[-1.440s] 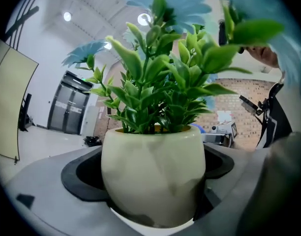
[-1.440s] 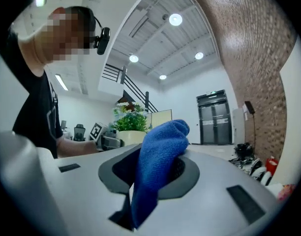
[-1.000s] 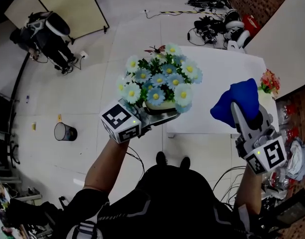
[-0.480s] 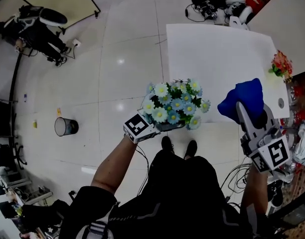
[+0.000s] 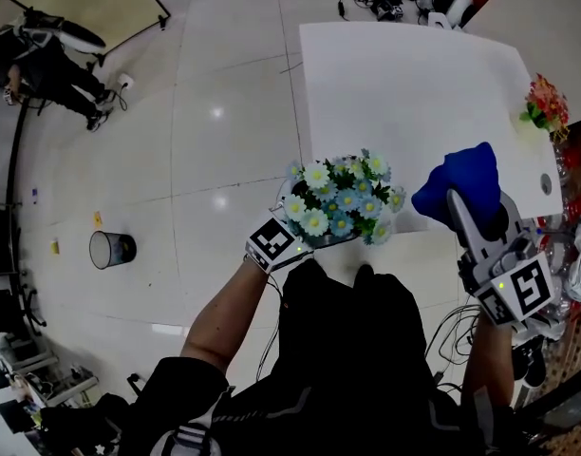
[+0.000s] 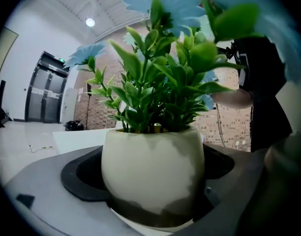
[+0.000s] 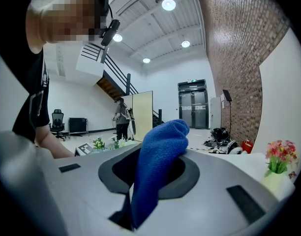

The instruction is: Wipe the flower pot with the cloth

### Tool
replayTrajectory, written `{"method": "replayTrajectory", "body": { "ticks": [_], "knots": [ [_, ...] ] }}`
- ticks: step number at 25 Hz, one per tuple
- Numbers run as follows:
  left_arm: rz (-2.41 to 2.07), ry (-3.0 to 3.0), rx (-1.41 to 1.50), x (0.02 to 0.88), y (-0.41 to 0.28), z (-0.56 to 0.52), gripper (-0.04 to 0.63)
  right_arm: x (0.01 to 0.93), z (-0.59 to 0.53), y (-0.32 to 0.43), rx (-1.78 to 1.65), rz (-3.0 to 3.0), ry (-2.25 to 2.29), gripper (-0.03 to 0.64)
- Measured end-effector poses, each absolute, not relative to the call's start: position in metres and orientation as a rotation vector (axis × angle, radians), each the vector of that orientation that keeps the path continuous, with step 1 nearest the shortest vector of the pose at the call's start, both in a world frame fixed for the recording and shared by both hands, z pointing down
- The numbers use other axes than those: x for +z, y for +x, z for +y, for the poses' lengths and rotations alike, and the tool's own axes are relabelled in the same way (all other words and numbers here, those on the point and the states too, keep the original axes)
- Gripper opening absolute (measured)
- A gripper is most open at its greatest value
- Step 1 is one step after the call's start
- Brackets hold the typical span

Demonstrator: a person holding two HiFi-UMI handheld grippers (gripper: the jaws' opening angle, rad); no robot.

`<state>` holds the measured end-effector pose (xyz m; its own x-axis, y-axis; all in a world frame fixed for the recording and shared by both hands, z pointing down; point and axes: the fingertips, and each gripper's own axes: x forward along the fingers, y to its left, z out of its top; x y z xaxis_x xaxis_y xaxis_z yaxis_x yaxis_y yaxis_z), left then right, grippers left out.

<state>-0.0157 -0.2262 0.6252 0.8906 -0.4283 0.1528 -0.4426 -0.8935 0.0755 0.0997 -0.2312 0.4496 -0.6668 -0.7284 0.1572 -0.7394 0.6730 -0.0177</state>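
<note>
Your left tongs (image 5: 316, 239) clench the pot (image 6: 153, 173) above the tabletop's (image 5: 414, 93) 7 o'clock corner; your right tongs (image 5: 466, 207) grip the cloth (image 5: 459, 179), at its 3 o'clock.

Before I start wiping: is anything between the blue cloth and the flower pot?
Nothing separate. Only open air lies between cloth and flower pot; its own blue flowers spread over it.
</note>
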Motion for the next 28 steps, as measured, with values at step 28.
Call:
{"method": "replayTrajectory", "body": {
  "ticks": [28],
  "knots": [
    [-0.65,3.047,0.25,0.676,0.002,-0.23,0.581,0.493,-0.231,0.104,0.093,-2.677,1.124,0.077]
  ]
}}
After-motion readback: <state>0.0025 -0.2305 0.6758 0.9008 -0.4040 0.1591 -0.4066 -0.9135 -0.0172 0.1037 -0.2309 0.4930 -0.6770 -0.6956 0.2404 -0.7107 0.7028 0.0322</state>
